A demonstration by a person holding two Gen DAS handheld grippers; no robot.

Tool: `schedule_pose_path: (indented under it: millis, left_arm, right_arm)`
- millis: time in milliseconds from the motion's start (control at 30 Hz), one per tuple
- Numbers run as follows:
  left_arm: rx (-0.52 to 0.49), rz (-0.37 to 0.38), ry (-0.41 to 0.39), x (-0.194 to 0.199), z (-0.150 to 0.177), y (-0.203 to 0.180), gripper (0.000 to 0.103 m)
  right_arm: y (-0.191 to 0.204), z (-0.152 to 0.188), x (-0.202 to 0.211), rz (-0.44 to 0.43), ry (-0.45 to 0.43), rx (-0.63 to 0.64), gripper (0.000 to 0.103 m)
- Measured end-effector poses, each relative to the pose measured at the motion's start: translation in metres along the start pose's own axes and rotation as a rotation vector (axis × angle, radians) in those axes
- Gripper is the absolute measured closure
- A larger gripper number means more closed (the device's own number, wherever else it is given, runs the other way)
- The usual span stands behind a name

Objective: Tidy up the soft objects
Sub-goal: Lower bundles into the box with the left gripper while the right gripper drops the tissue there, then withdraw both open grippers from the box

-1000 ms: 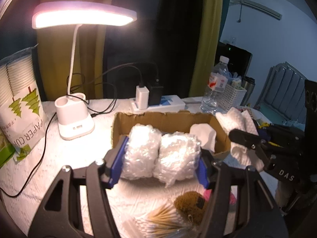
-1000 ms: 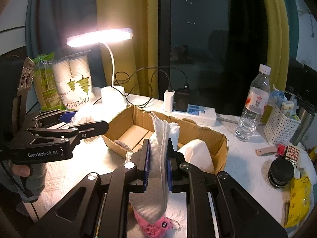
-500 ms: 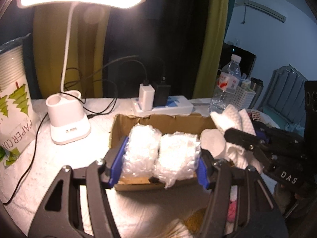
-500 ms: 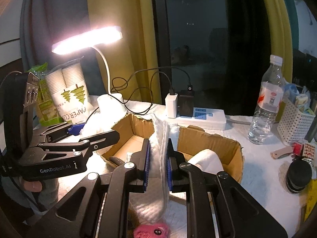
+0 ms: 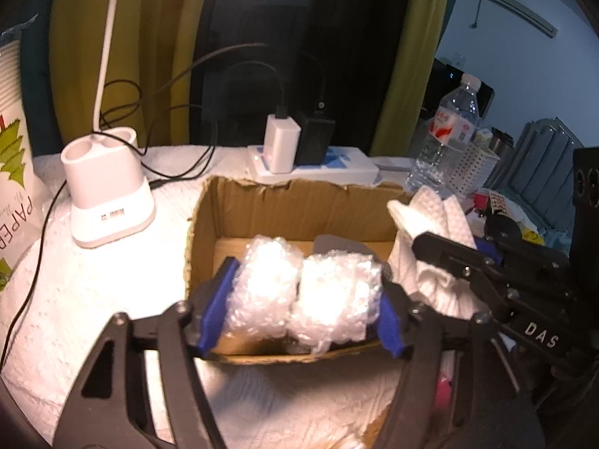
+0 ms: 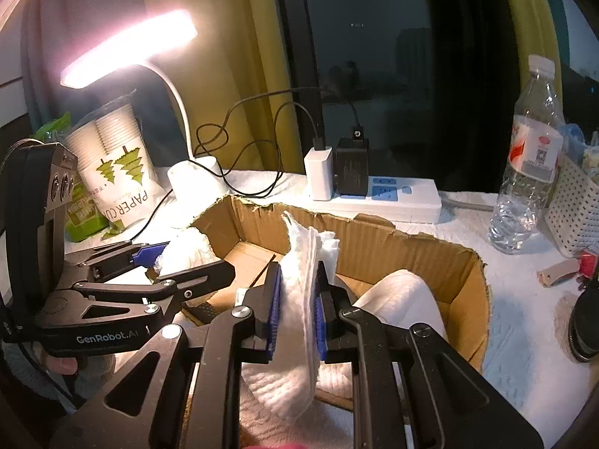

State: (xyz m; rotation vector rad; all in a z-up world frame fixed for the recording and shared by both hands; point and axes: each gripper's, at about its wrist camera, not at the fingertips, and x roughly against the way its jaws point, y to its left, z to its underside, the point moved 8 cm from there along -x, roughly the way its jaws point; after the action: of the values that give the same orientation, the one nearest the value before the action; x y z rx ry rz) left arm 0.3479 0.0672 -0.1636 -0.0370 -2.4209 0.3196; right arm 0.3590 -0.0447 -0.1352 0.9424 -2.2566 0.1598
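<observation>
Left gripper [image 5: 299,308]: my jaws are opening, the bubble wrap bundle [image 5: 305,299] between the blue pads, over the near end of the cardboard box [image 5: 262,202]
Right gripper [image 6: 295,305]: I pinch a folded white cloth [image 6: 299,299] upright, over the box's near side
Box: on the white-covered table [image 5: 93,299], a white roll [image 6: 400,299] inside
Behind: lamp [image 6: 131,48], power strip [image 6: 397,196], water bottle [image 6: 528,172]

A table [image 5: 93,321] covered in white quilted paper towel sits under both hand-held grippers. Directly ahead of them rests an open cardboard box [image 6: 441,258]; beyond it a white power strip [image 6: 397,202]. Ahead-left stand a white lamp base [image 5: 108,202] and a paper-cup pack [image 6: 119,172]; ahead-right, a water bottle [image 6: 531,172] and a white basket [image 6: 572,209].
</observation>
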Motion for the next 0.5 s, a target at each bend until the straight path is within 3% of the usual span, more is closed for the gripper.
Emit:
schedule_pose_path:
  millis: [100, 167, 233, 300, 500]
  left_arm:
    - [0.004, 0.003, -0.001, 0.001, -0.001, 0.0, 0.022]
    - [0.004, 0.003, 0.004, 0.002, -0.001, -0.001, 0.02]
    - [0.0, -0.022, 0.002, 0.004, -0.002, 0.001, 0.018]
    - [0.0, -0.031, -0.002, 0.007, -0.003, 0.003, 0.017]
    - [-0.007, -0.037, -0.029, 0.024, -0.007, 0.002, 0.017]
  right_arm:
    - [-0.002, 0.001, -0.002, 0.003, 0.007, -0.006, 0.084]
    - [-0.004, 0.001, -0.003, 0.007, 0.015, -0.013, 0.077]
    - [-0.005, 0.001, -0.003, 0.017, 0.019, -0.017, 0.063]
    - [-0.005, 0.0, -0.002, 0.028, 0.017, -0.016, 0.057]
    - [-0.004, -0.005, 0.012, 0.065, -0.007, -0.002, 0.051]
